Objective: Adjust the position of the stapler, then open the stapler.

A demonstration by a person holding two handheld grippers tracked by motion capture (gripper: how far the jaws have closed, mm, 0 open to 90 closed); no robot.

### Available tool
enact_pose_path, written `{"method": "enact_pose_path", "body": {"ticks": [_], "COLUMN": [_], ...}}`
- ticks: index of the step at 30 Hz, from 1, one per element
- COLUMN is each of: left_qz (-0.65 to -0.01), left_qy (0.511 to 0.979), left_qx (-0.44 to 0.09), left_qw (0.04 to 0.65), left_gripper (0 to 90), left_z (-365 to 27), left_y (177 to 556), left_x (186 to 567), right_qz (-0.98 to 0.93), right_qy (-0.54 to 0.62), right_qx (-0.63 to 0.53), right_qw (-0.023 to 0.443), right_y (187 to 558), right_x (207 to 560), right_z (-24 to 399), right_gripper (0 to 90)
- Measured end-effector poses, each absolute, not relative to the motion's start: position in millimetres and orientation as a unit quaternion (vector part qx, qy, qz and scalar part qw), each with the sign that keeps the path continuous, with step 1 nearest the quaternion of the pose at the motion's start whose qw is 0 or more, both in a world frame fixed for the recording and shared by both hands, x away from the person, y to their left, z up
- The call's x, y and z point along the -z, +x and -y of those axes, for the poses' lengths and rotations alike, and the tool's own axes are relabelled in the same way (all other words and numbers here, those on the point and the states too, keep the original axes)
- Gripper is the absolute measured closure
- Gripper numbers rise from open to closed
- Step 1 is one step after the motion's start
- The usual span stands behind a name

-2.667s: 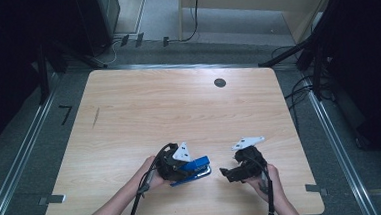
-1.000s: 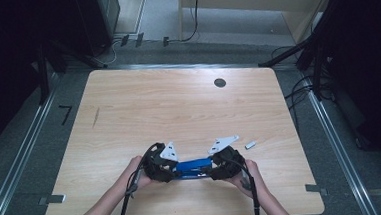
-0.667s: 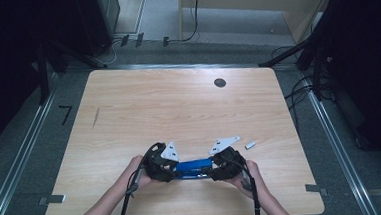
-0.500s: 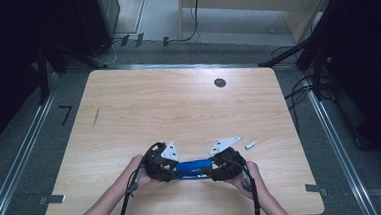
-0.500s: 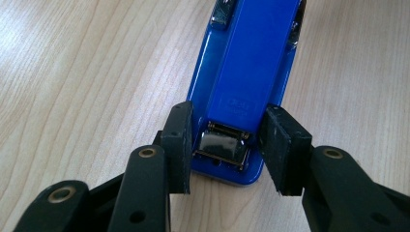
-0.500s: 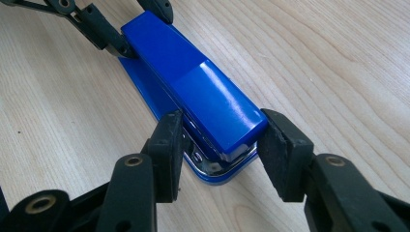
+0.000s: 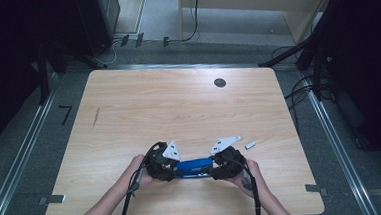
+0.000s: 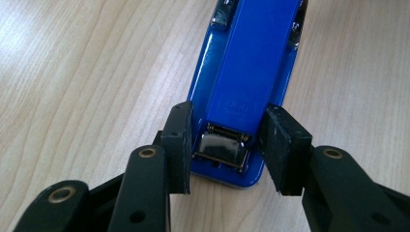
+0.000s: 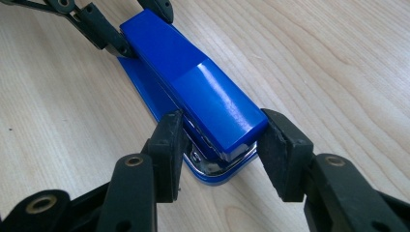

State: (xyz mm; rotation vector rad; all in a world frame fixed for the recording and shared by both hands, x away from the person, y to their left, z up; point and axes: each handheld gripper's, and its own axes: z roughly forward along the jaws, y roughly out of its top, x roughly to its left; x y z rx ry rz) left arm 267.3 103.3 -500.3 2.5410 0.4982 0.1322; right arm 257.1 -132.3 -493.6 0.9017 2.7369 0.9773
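Observation:
A blue stapler [image 7: 194, 166] lies flat on the wooden table [image 7: 178, 108] near its front edge. My left gripper [image 7: 175, 169] is at its left end and my right gripper [image 7: 215, 168] at its right end, each held in a hand. In the left gripper view the left gripper [image 8: 225, 145] has both pads pressed on the sides of the stapler [image 8: 256, 58] at its hinged rear end. In the right gripper view the right gripper [image 9: 220, 145] clamps the front nose of the stapler [image 9: 193, 82], just above the chrome lip.
A small white piece [image 7: 250, 145] lies on the table just right of the right hand. A dark round hole [image 7: 220, 82] sits near the table's far edge. Cables trail from both grippers toward the front edge.
Since the oldest frame the right gripper has moved left onto the stapler's free end, and the small white piece has appeared on the table. Nothing has moved over the last second.

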Motion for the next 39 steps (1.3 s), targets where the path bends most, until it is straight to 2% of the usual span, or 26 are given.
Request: {"method": "enact_pose_path", "body": {"ticks": [18,21,24,27,30,34,39], "left_qz": [-0.191,-0.196,-0.205,-0.211,-0.217,-0.223,-0.221], "left_qy": [0.94,0.939,0.934,0.931,0.928,0.924,0.922], "left_qx": [-0.056,-0.052,-0.048,-0.051,-0.058,-0.064,-0.064], "left_qw": [0.277,0.279,0.289,0.293,0.298,0.305,0.31], "left_gripper": [57.6,56.6,48.6,33.1,25.2,17.6,13.8], "left_z": [-101,-101,-101,-100,-98,-93,-84], "left_y": [279,280,280,279,277,276,276], "left_x": [502,502,500,497,492,487,483], "right_qz": [-0.892,-0.886,-0.882,-0.875,-0.872,-0.864,-0.86], "right_qy": [0.303,0.319,0.325,0.337,0.346,0.36,0.374], "right_qx": [-0.328,-0.33,-0.336,-0.343,-0.343,-0.348,-0.342], "right_qw": [0.071,0.065,0.058,0.057,0.054,0.052,0.062], "right_y": [264,264,262,261,260,259,258], "right_x": [496,496,495,490,487,484,482], "right_z": [134,134,135,140,147,160,172], "right_gripper": [53.7,47.3,30.8,18.6,13.9,12.8,12.7]}}
